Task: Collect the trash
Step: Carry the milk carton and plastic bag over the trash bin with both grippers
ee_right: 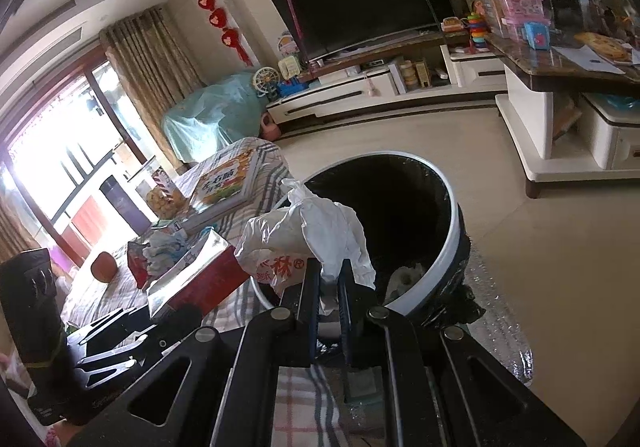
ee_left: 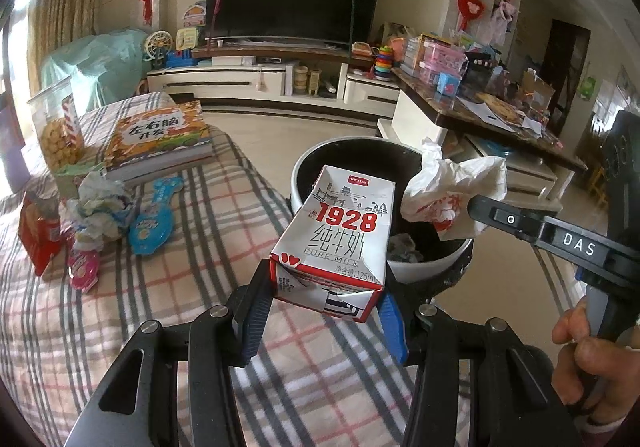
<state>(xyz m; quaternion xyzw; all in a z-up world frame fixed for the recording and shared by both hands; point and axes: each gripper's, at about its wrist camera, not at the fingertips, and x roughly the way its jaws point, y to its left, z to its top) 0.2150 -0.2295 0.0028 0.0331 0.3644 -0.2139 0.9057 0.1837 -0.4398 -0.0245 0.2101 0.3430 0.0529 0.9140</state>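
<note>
Milk carton [ee_left: 334, 243], pinched at its near end between the blue pads of the left gripper [ee_left: 326, 311], runs lengthwise away from the tongs, its far end tilted up over the near rim of the trash bin [ee_left: 424, 267]. The bin stands just off the edge of the plaid-covered surface [ee_left: 192, 287]. Right gripper [ee_right: 329, 283] is pressed together on a crumpled white plastic bag [ee_right: 304, 239], held over the bin's near rim. Only the left view shows the crumpled paper [ee_left: 100, 211] and snack packets [ee_left: 154, 221] near the book [ee_left: 160, 139]; the right view shows the bin's dark inside and white scraps at its bottom
</note>
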